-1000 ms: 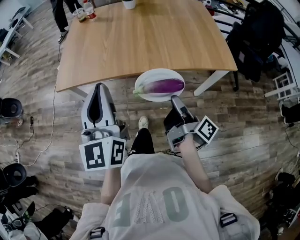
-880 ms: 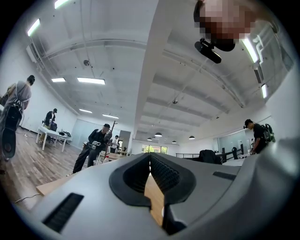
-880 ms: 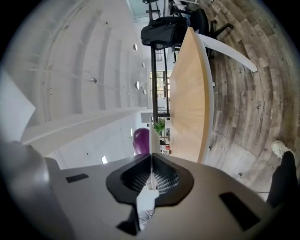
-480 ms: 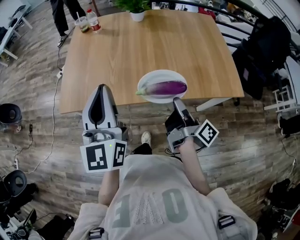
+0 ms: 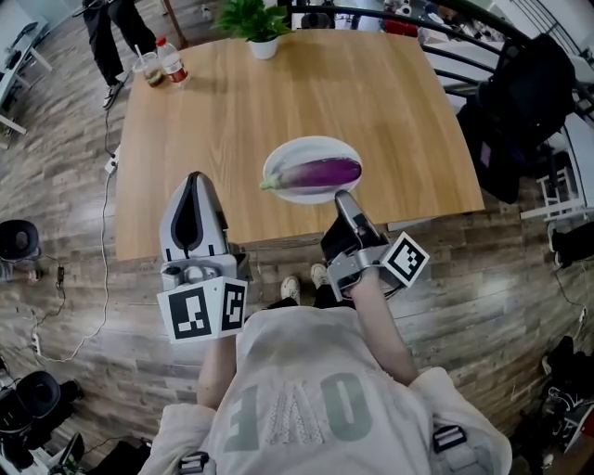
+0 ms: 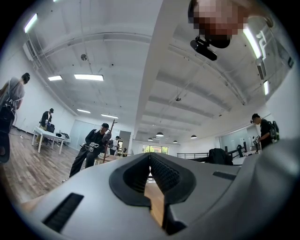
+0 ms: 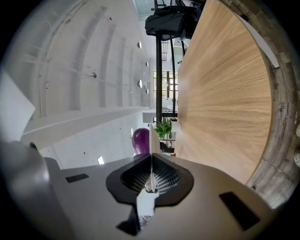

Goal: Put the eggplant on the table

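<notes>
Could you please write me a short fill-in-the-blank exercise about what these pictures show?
The eggplant lies on a plate coloured ____.
The right gripper is shut on the plate's ____.
The left gripper holds ____.
At the table's far end stands a potted ____.
Missing: white; rim; nothing; plant.

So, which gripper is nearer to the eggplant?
Right. The right gripper is shut on the near rim of the plate that carries the eggplant; the left gripper is apart, off to its left, holding nothing.
</notes>
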